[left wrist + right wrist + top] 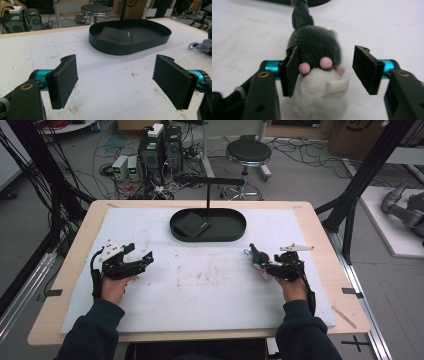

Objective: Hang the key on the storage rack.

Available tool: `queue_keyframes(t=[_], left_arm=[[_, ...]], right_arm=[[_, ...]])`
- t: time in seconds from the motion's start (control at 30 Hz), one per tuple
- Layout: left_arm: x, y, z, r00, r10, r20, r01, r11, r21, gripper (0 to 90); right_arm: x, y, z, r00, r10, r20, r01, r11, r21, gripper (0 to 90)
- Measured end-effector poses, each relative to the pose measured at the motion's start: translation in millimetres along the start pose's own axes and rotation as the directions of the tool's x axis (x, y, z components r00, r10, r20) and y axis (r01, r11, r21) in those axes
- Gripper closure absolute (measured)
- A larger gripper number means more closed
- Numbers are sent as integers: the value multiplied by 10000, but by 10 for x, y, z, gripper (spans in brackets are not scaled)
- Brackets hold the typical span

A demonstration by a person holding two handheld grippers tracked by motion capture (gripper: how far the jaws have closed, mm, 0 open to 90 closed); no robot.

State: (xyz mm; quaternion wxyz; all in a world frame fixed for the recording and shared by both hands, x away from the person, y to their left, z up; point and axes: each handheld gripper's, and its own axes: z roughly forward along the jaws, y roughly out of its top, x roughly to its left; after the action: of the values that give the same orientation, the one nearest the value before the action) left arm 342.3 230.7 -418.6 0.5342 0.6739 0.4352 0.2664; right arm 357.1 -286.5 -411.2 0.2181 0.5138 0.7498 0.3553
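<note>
Plush toy [314, 75] lies between the right gripper [325, 71]'s spread jaws, tail pointing away. It's probably not clamped. Left gripper [120, 82] gapes empty.

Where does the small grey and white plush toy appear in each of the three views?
High view: the small grey and white plush toy lies right of centre, at the right gripper.
Left gripper view: far right edge.
Right gripper view: centre, between the jaws.
Shared landmark: the black oval tray.

Fluffy plush toy [317, 75]; matt black tray [130, 47]; scuffed white foam mat [200, 285].
</note>
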Motion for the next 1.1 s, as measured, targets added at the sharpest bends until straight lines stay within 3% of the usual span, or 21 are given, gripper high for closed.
queue_keyframes(t=[0.07, 0.13, 0.2, 0.27, 0.3, 0.37, 0.43, 0.53, 0.6, 0.63, 0.7, 0.73, 0.77, 0.83, 0.93, 1.1], left_arm=[[1, -1, 2, 10000, 4, 15, -4, 10000, 38, 197], [1, -3, 6, 10000, 17, 14, -17, 10000, 53, 197], [0, -2, 5, 10000, 26, 16, -26, 10000, 51, 199], [0, -2, 4, 10000, 8, 9, -8, 10000, 31, 199], [2, -1, 1, 10000, 6, 12, -6, 10000, 30, 199], [4, -1, 2, 10000, -11, 19, 11, 10000, -1, 199], [4, -2, 1, 10000, -15, 23, 15, 10000, -6, 199], [11, -1, -6, 10000, 1, -4, -1, 10000, 12, 199], [16, -2, -6, 10000, -46, 3, 46, 10000, -10, 198], [18, -2, -7, 10000, -51, -9, 51, 10000, -9, 199], [20, -2, -6, 10000, -41, -9, 41, 10000, -14, 199], [17, -3, -1, 10000, -69, -2, 69, 10000, -29, 199], [18, -4, 1, 10000, -53, -12, 53, 10000, -19, 199], [16, -2, 1, 10000, -39, 33, 39, 10000, -29, 200], [20, -2, -4, 10000, -49, 13, 49, 10000, -30, 200], [16, -4, 3, 10000, -29, 70, 29, 10000, 7, 200]], right_arm=[[-12, 9, -50, 9959, -130, 896, 153, 9996, -250, 399], [-24, 12, -80, 9883, -322, 1494, 372, 9988, -311, 429], [-12, 17, -103, 9793, -700, 1899, 776, 9964, -329, 447], [21, 28, -119, 9789, -907, 1832, 1011, 9937, -481, 484], [49, 32, -123, 9748, -1175, 1899, 1290, 9904, -494, 509], [122, 42, -104, 9526, -1990, 2300, 2071, 9783, -114, 637], [160, 44, -68, 9263, -2556, 2770, 2589, 9656, 252, 676], [127, 46, -64, 9107, -2456, 3320, 2407, 9690, 565, 675], [76, 39, -83, 9109, -2105, 3550, 2055, 9773, 522, 595], [57, 40, -109, 9173, -1785, 3559, 1830, 9829, 215, 525], [54, 47, -169, 9481, -1358, 2873, 1624, 9842, -708, 463], [70, 48, -177, 9584, -1332, 2526, 1634, 9812, -1026, 416], [88, 45, -159, 9612, -1419, 2364, 1728, 9782, -1154, 359], [91, 30, -73, 9605, -1616, 2264, 1826, 9803, -751, 295], [29, -13, 53, 9679, -1637, 1907, 1694, 9855, -136, 241], [-76, -52, 214, 9740, -1576, 1625, 1463, 9860, 797, 252]])
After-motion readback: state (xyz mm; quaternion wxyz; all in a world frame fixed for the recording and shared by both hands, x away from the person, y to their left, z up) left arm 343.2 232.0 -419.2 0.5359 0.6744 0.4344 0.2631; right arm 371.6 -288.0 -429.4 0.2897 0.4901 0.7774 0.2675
